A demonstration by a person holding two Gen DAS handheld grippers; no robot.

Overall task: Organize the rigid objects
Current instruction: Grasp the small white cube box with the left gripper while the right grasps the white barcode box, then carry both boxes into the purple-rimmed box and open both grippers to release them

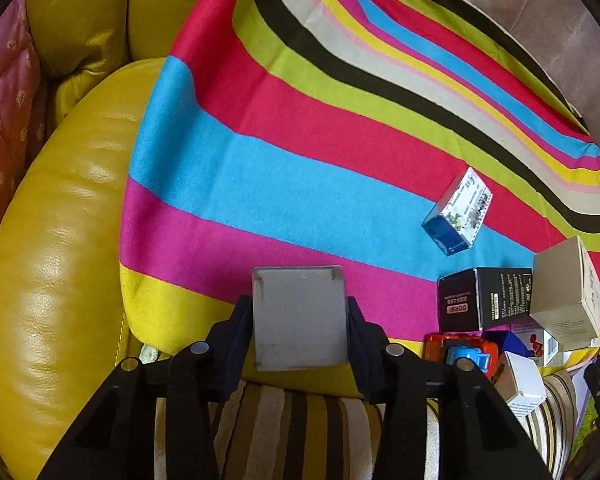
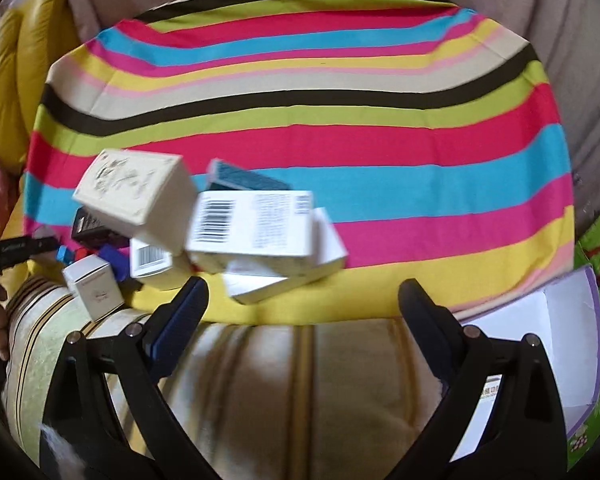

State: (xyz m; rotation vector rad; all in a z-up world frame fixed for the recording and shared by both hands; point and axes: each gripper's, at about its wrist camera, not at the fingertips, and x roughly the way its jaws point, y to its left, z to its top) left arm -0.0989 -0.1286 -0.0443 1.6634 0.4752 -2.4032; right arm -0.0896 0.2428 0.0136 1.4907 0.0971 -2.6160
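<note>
Left gripper [image 1: 300, 322] around one grey box [image 1: 300, 316]

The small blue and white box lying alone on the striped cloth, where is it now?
In the left wrist view, the blue and white box lies on the right side of the striped cloth, apart from the others, just above the black box.

Motion blur smears the barcode box [image 2: 252, 232]; its print is unreadable.
</note>
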